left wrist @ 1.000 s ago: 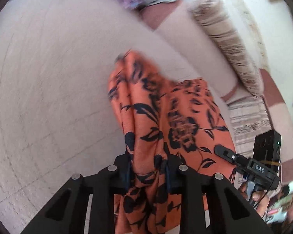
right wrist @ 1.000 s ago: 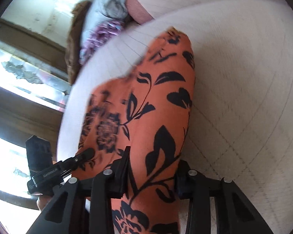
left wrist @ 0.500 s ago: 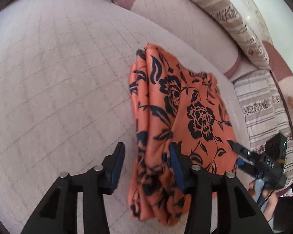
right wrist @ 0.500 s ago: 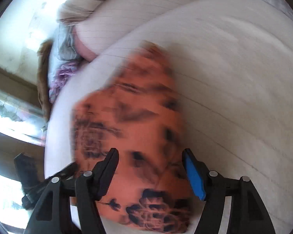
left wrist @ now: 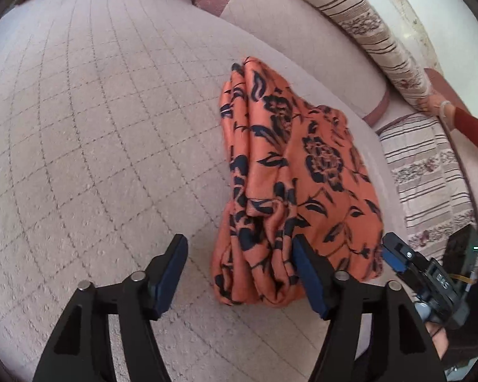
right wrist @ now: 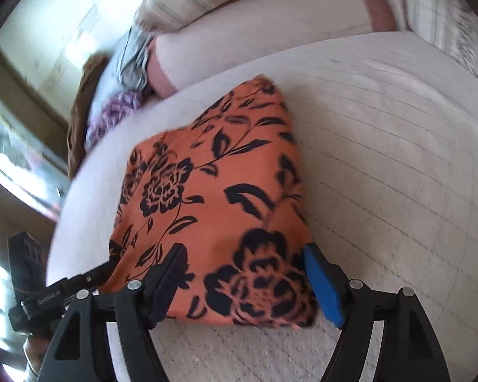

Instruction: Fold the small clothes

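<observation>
An orange garment with a black flower print [left wrist: 290, 172] lies folded in a bundle on the quilted beige sofa seat [left wrist: 95, 127]. My left gripper [left wrist: 239, 264] is just short of its near end with its jaws opening. The cloth's edge sits beside the right fingertip [left wrist: 302, 261], and the pads do not press on it. In the right wrist view the garment [right wrist: 220, 197] is a flat folded packet. My right gripper [right wrist: 245, 264] hangs over its near edge with jaws opening, the cloth between them untouched. The right gripper's tip [left wrist: 398, 258] shows at the garment's far side.
Striped cushions [left wrist: 366, 31] line the sofa back. A pile of purple and grey clothes [right wrist: 121, 95] lies at the seat's far end. A person's hand with a red sleeve [left wrist: 461, 121] reaches in near the cushions. A window [right wrist: 10, 146] is beside the sofa.
Both grippers were shut on the orange garment; they have let go, widened and drawn back. The garment has dropped from hanging to lying folded on the seat.
</observation>
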Action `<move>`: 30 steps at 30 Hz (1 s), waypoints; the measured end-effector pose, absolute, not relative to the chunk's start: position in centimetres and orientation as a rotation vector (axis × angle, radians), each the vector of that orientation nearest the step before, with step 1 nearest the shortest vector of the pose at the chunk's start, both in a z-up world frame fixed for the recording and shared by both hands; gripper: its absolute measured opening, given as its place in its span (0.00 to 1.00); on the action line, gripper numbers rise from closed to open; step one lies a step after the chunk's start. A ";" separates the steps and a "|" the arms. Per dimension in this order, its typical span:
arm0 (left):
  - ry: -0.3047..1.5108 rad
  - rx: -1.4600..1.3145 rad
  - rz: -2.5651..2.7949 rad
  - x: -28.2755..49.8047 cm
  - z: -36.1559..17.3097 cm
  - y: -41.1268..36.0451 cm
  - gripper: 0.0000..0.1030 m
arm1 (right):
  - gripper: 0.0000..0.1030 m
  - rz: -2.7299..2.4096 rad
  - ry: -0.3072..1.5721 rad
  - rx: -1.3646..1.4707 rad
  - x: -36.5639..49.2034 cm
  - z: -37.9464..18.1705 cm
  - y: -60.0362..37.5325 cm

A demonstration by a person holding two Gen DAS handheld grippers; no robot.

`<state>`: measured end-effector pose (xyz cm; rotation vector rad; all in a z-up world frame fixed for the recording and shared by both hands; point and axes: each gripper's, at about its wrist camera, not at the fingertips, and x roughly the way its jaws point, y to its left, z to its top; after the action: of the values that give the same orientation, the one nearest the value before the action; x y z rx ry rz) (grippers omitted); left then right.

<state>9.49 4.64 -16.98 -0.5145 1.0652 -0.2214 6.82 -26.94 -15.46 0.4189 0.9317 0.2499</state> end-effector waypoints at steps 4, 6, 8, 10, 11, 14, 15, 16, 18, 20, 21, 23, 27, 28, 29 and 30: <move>1.087 -0.565 -0.251 9.3 -17.4 4.6 0.68 | 0.76 0.229 0.950 0.517 7.0 -16.2 -28.3; 1.100 -0.581 -0.276 9.1 -18.0 4.4 0.67 | 0.76 0.244 0.982 0.551 7.5 -17.3 -28.1; 1.115 -0.542 -0.276 9.6 -18.1 3.5 0.34 | 0.75 0.293 1.087 0.587 8.4 -19.1 -27.3; 1.148 -0.545 -0.279 10.5 -18.4 3.1 0.28 | 0.67 0.311 1.095 0.563 8.6 -19.4 -26.5; 1.147 -0.528 -0.282 10.8 -18.0 2.9 0.25 | 0.51 0.331 1.108 0.568 8.7 -19.2 -26.2; 1.066 -0.426 -0.287 10.7 -14.8 2.0 0.23 | 0.35 0.360 1.085 0.636 8.7 -18.1 -26.8; 1.036 -0.400 -0.289 10.4 -13.8 1.9 0.23 | 0.35 0.376 1.071 0.658 8.6 -17.3 -26.9; 1.017 -0.388 -0.296 10.2 -13.3 2.0 0.24 | 0.35 0.388 1.060 0.668 8.3 -16.8 -26.8; 1.061 -0.401 -0.294 10.4 -14.6 2.2 0.29 | 0.37 0.373 1.057 0.700 8.0 -17.0 -27.0; 1.158 -0.359 -0.233 10.7 -17.7 2.2 0.42 | 0.60 0.327 1.125 0.726 7.8 -19.5 -27.1; 1.151 -0.388 -0.235 10.3 -18.2 2.6 0.45 | 0.60 0.324 1.151 0.745 7.5 -20.5 -27.1; 1.105 -0.455 -0.217 9.2 -17.8 3.5 0.58 | 0.63 0.331 1.090 0.756 6.5 -19.9 -27.4; 1.045 -0.443 -0.137 7.2 -16.0 4.2 0.65 | 0.64 0.281 0.998 0.613 5.2 -16.0 -27.4; 1.029 -0.426 -0.115 6.6 -15.4 4.0 0.66 | 0.64 0.265 0.954 0.558 4.8 -14.4 -27.2; 1.020 -0.407 -0.103 6.1 -15.0 3.7 0.69 | 0.67 0.260 0.917 0.522 4.4 -13.3 -27.0; 1.009 -0.377 -0.092 5.5 -14.4 3.4 0.72 | 0.70 0.258 0.879 0.485 4.0 -12.0 -26.6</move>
<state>5.54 3.43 -14.41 -0.3769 1.0093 -0.0919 4.02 -26.58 -12.00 0.4854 0.8789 0.2581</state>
